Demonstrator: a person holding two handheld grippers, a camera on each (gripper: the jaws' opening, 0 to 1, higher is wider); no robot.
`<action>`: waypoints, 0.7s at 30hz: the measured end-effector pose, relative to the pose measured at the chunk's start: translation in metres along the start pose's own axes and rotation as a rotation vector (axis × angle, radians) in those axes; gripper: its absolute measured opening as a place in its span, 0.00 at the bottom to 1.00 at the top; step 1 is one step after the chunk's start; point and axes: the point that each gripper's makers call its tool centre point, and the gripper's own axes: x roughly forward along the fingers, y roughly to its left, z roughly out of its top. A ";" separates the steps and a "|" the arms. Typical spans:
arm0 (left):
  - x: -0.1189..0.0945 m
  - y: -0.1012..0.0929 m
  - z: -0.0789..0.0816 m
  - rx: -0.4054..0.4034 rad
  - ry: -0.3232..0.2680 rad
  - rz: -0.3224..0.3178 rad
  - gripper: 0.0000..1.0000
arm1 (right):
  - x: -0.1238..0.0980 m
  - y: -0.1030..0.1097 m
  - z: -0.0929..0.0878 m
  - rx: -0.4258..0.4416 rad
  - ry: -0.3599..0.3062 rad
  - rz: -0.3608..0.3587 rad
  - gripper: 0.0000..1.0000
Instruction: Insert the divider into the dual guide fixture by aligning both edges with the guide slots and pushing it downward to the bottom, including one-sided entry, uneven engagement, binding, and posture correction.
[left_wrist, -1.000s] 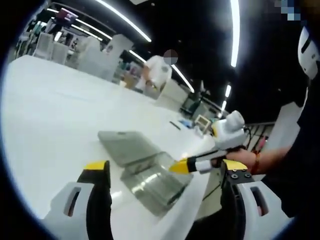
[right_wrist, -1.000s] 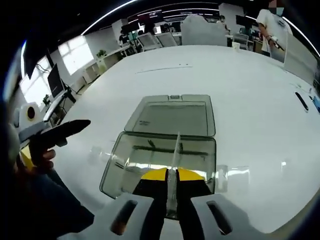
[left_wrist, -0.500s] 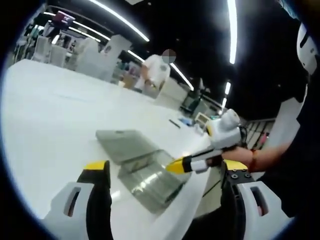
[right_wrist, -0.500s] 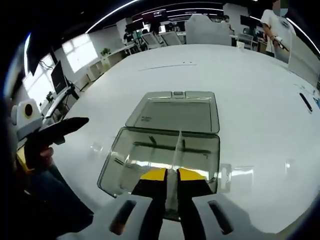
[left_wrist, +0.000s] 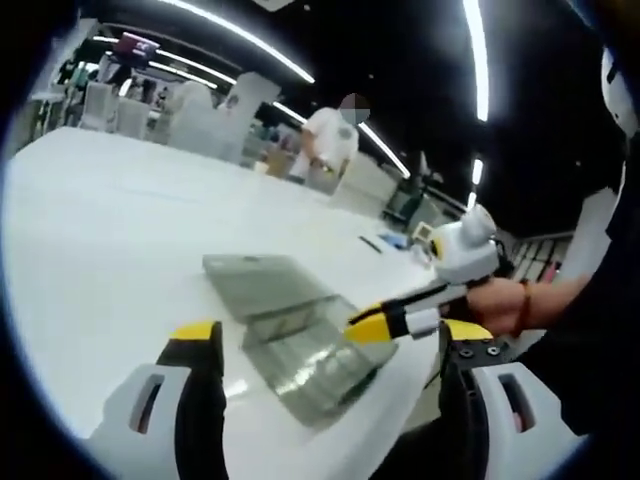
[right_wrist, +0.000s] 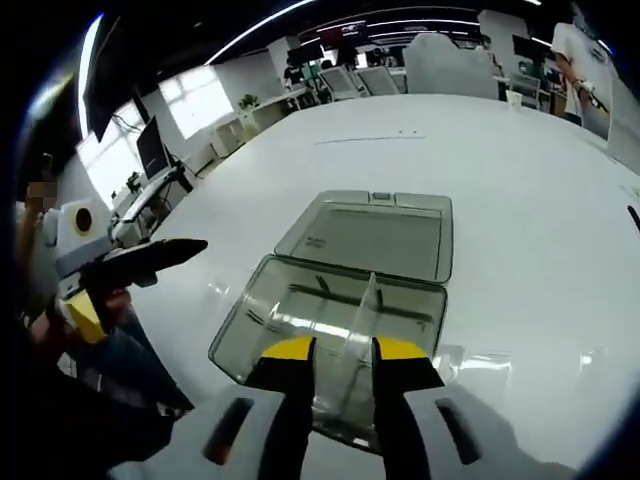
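Right gripper (right_wrist: 340, 352) gripping clear divider (right_wrist: 357, 335) over fixture (right_wrist: 330, 318) — slot engagement unclear, left gripper (left_wrist: 325, 345) wide, empty

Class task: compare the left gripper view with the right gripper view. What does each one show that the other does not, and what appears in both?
Left gripper view alone: the right hand-held gripper seen from the side, reaching over the box, and the hand holding it.

Right gripper view alone: the clear divider standing upright between that gripper's jaws, above the box's open compartment, and windows far off.

Both: the clear box with its lid laid open flat on the white table.
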 end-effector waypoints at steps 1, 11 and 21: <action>0.000 -0.001 -0.001 -0.001 -0.002 0.009 0.86 | -0.001 0.000 0.001 -0.003 -0.003 0.012 0.18; 0.001 -0.015 -0.014 -0.013 -0.001 0.105 0.84 | -0.012 -0.001 -0.001 -0.095 -0.024 0.112 0.24; -0.001 -0.014 -0.017 -0.007 -0.006 0.194 0.83 | -0.031 -0.008 0.008 -0.174 -0.119 0.174 0.34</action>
